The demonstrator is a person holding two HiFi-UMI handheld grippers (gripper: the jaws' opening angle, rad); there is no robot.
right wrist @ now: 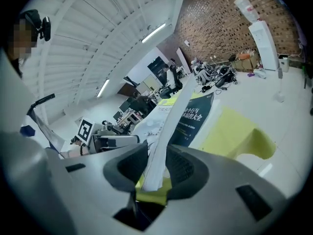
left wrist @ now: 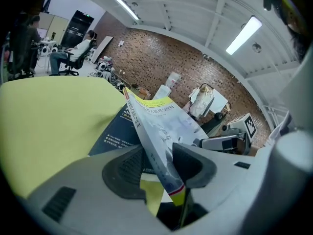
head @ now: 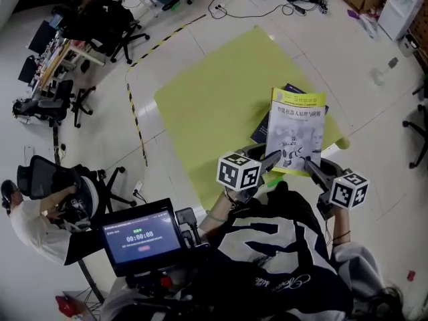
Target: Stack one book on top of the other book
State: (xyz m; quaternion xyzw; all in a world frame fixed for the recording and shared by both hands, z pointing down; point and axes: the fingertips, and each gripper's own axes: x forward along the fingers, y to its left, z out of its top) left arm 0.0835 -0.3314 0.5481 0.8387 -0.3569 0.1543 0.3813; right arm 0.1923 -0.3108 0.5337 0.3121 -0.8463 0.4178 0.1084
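Yellow-green table [head: 200, 92] below the rig, with pale lab floor around it.

Nearest: left gripper [head: 269, 162] pinching the near-left corner of the yellow-covered book [head: 296, 129], pads pressed on both faces. Right gripper [head: 314, 168] likewise clamped on the near-right corner. Held by that near edge only, and apparently lifted off the surface, with the cover facing up.

Just beyond and underneath: dark book [head: 262, 131] flat on the table, close to its right edge. Mostly hidden beneath the yellow cover, showing only a left strip and a far corner.

Judged as mid-carry, with placement not yet made.

Risks:
- Sag or flop at the free far end, given a thin paperback gripped along one edge.
- Skewed landing if released unevenly from the two sides.
- Nudge of the lower volume toward the nearby table edge if set down dragging rather than straight down.
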